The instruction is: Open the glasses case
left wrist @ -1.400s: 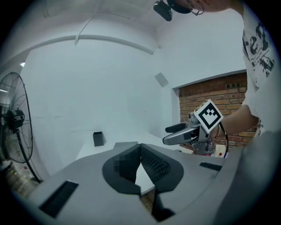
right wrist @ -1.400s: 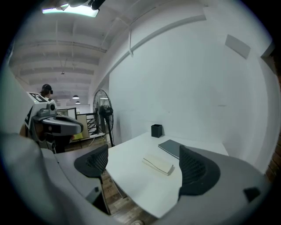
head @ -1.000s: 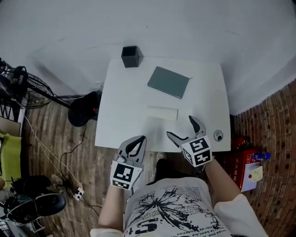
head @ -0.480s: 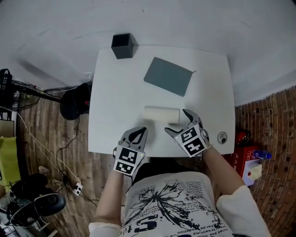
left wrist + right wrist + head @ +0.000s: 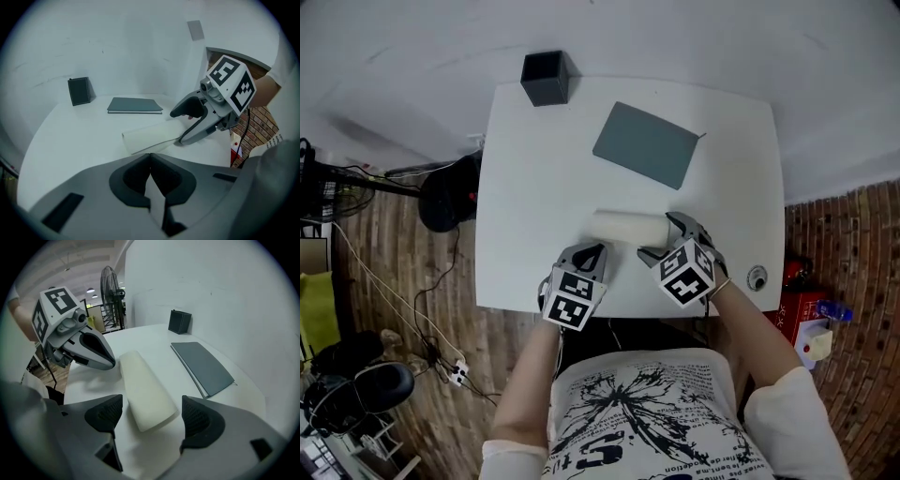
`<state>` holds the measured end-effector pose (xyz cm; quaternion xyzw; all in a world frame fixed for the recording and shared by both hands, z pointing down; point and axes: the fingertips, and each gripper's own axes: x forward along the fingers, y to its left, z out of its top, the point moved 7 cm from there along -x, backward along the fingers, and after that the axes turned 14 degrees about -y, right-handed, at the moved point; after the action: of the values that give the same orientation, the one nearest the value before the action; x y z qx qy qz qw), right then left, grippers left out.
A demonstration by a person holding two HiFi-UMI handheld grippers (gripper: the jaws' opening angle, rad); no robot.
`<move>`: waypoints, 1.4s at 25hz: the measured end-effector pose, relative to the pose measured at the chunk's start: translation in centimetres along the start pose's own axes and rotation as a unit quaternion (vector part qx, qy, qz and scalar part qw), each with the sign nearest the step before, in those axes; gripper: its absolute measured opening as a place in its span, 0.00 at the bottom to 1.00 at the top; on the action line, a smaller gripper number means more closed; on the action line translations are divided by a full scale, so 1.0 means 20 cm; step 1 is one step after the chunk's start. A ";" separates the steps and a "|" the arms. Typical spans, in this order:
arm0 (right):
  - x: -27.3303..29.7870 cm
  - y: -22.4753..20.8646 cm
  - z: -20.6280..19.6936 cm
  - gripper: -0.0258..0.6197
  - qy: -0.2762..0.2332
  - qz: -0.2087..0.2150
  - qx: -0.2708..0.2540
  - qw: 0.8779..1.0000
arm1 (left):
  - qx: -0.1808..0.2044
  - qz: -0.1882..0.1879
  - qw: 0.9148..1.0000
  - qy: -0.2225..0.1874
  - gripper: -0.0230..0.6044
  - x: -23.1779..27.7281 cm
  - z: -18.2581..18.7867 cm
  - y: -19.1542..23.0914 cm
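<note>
A white glasses case [image 5: 626,228] lies closed on the white table [image 5: 534,187], near its front edge. My right gripper [image 5: 661,236] straddles the case's right end; its jaws are closing, with the case [image 5: 145,390] between them and gaps left on both sides of the pads. My left gripper [image 5: 592,251] hovers just in front of the case's left half, jaws shut on nothing. In the left gripper view the case [image 5: 150,136] lies ahead of the shut fingertips, and the right gripper [image 5: 192,122] reaches it from the right.
A grey notebook [image 5: 647,143] lies behind the case, and a black box [image 5: 546,78] stands at the table's far left corner. A small round fitting [image 5: 757,277] sits at the front right corner. A fan [image 5: 110,296] stands off the table's left side.
Both grippers came down and forward over the table's front edge. The right one now has the case's end between its jaws, which have narrowed. The left one stays shut.
</note>
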<state>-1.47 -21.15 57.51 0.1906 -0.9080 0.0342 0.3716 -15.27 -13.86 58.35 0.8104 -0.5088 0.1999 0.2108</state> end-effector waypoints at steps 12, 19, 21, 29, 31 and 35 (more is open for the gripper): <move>0.03 0.01 0.01 0.56 0.022 0.011 -0.057 0.998 | -0.089 0.016 0.996 0.017 0.06 0.06 -0.01 0.06; 0.03 0.00 0.03 0.53 0.028 0.028 -0.064 0.997 | -0.096 0.006 0.995 0.034 0.06 0.07 0.00 0.07; 0.02 0.00 0.05 0.52 0.026 0.032 -0.064 0.997 | -0.093 0.006 0.995 0.036 0.06 0.07 0.01 0.07; 0.00 -0.01 0.11 0.43 0.015 0.036 -0.063 0.997 | -0.087 0.012 0.995 0.046 0.06 0.06 0.02 0.07; -0.01 -0.02 0.12 0.39 0.009 0.038 -0.058 0.998 | -0.087 0.012 0.995 0.049 0.06 0.06 0.02 0.07; -0.03 -0.06 0.16 0.28 -0.011 0.033 -0.027 0.999 | -0.080 0.012 0.995 0.057 0.06 0.07 0.02 0.07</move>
<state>-2.80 -22.83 54.69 0.1511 -0.9183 0.0202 0.3655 -15.89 -15.57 58.97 0.7721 -0.5197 0.2070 0.3016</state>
